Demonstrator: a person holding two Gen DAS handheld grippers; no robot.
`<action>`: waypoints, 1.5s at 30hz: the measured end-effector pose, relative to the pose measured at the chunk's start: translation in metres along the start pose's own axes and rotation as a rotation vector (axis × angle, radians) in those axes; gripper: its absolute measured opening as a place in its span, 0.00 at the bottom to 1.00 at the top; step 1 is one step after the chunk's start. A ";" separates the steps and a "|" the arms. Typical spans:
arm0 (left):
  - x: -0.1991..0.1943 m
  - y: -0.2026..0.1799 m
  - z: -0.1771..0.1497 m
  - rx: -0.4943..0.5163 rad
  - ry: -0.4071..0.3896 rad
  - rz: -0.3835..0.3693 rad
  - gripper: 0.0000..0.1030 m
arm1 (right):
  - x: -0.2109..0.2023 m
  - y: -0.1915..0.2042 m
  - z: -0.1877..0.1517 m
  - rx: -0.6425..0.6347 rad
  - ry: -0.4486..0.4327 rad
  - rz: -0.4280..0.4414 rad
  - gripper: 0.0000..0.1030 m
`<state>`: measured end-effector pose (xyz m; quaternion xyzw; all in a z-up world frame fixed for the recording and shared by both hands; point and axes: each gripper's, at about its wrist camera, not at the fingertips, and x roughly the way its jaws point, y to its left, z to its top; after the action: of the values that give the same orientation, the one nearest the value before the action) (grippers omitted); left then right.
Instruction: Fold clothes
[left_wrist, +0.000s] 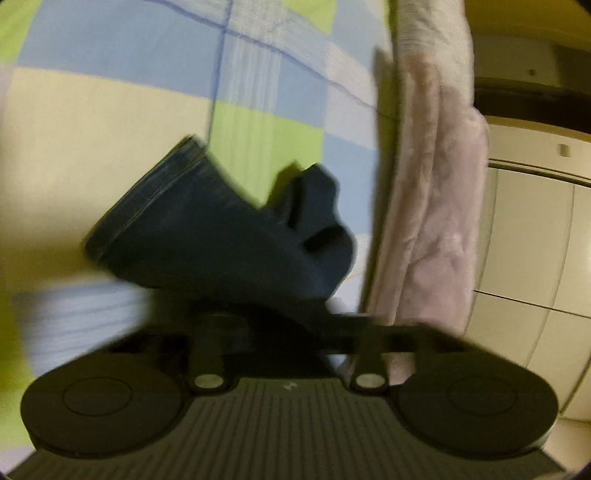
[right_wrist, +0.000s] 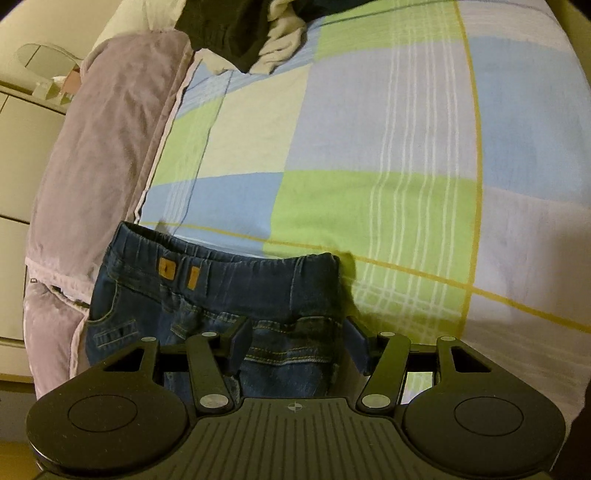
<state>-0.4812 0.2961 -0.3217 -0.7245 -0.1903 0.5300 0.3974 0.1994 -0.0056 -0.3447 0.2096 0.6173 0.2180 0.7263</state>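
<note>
Spread across a bed, a checked bedsheet (right_wrist: 369, 147) in blue, lime green, cream and pale grey filled both views, with cream cabinet doors (left_wrist: 535, 240) seen past the bed's edge. A pinkish-mauve blanket (right_wrist: 103, 155) was laid in a long fold along that edge. At the far end of the bed, a heap of dark and white clothes (right_wrist: 243, 29) was seen, well apart from the work. A pair of small dark blue jeans (right_wrist: 207, 291) was laid on the sheet just beside the blanket, its elastic waistband turned away from the right wrist camera and a tan label shown near the waist. The right gripper (right_wrist: 295, 350) was held over the lower part of the jeans with its jaws spread wide; the denim was seen between the two fingers, but the pads were not pressed on it. In the left wrist view, which was blurred, dark denim (left_wrist: 221, 236) was bunched and lifted in front of the camera, a hemmed opening turned up and to the left, with the sheet behind it. The left gripper (left_wrist: 280, 314) was closed right down, and the cloth appeared to be pinched between its fingers, though the fingertips themselves were hidden by the fabric and the blur. No hand or sleeve could be made out in either view.
</note>
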 end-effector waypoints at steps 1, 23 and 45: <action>-0.005 -0.003 0.004 0.031 -0.014 -0.016 0.00 | 0.003 -0.003 0.001 0.014 0.003 0.004 0.56; -0.097 0.105 0.037 0.622 -0.064 0.471 0.01 | 0.016 -0.015 -0.021 -0.052 0.039 0.073 0.08; -0.144 0.084 0.005 0.986 0.046 0.615 0.14 | -0.055 -0.017 -0.006 -0.337 -0.038 -0.350 0.57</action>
<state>-0.5511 0.1463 -0.2986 -0.4870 0.3070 0.6313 0.5197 0.1863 -0.0514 -0.3109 -0.0206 0.5854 0.1845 0.7892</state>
